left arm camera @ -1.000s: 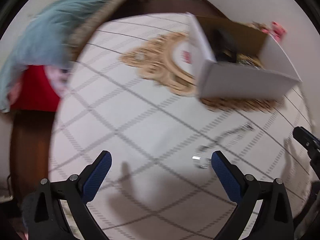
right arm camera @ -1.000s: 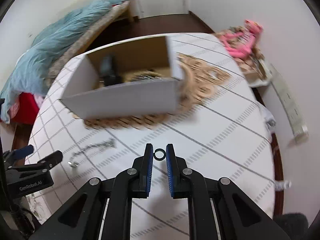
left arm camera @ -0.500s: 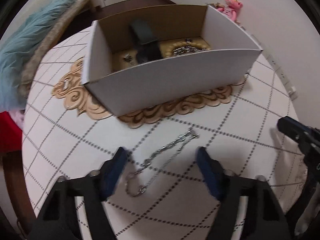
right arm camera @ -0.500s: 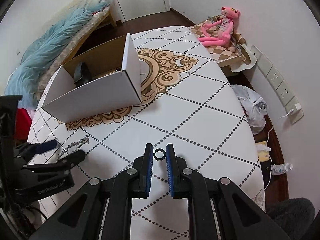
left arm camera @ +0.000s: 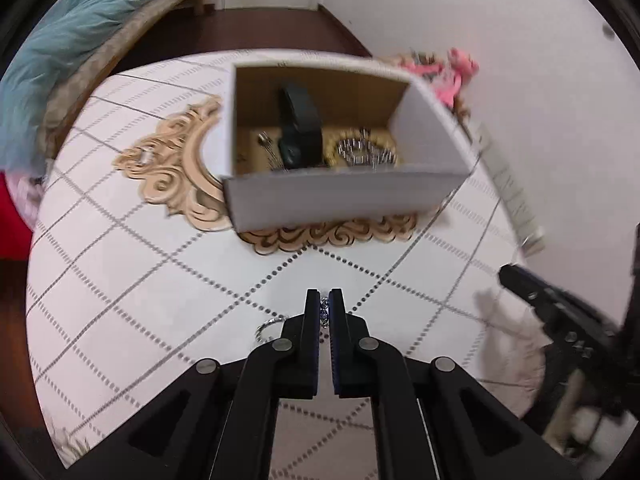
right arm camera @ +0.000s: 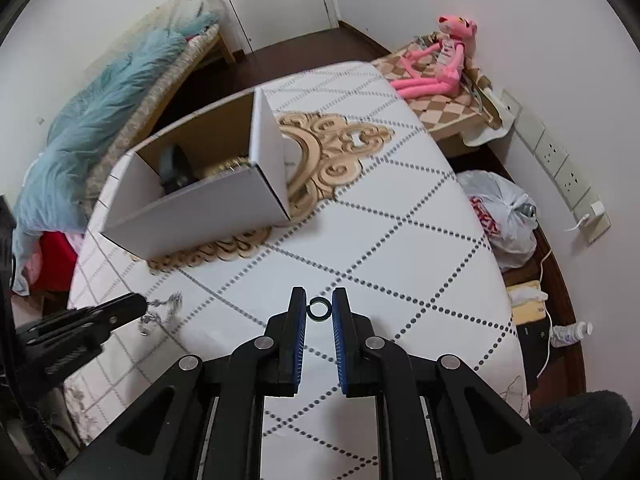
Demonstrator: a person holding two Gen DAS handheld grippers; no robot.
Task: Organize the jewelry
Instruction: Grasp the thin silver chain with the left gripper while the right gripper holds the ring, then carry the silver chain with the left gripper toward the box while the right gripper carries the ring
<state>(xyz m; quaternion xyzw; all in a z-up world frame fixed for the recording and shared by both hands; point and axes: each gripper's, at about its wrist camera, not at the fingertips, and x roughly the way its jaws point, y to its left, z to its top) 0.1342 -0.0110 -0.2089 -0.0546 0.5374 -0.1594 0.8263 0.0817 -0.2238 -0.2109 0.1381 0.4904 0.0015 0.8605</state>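
Observation:
My left gripper (left arm camera: 324,300) is closing its jaws to a tight pinch on a silver chain (left arm camera: 323,314). The pads press on it, and its ring end (left arm camera: 265,329) hangs out to the left just above the tablecloth. In the right wrist view the chain (right arm camera: 164,304) dangles from the left gripper's (right arm camera: 138,303) tips. My right gripper (right arm camera: 319,300) is shut on a small dark ring (right arm camera: 320,307) held between its blue pads above the cloth. An open white cardboard box (left arm camera: 344,196) stands beyond, holding a black object (left arm camera: 300,128) and shiny chains (left arm camera: 364,148).
The round table (right arm camera: 400,240) has a white diamond-patterned cloth with a gold ornament under the box (right arm camera: 192,220). A bed with a blue blanket (right arm camera: 100,120) lies at the far left. A pink plush toy (right arm camera: 436,68), a plastic bag (right arm camera: 500,216) and wall sockets are on the right.
The left gripper went from wide open to shut on the chain and rose from the cloth with it. The right gripper kept the ring and shifted sideways.

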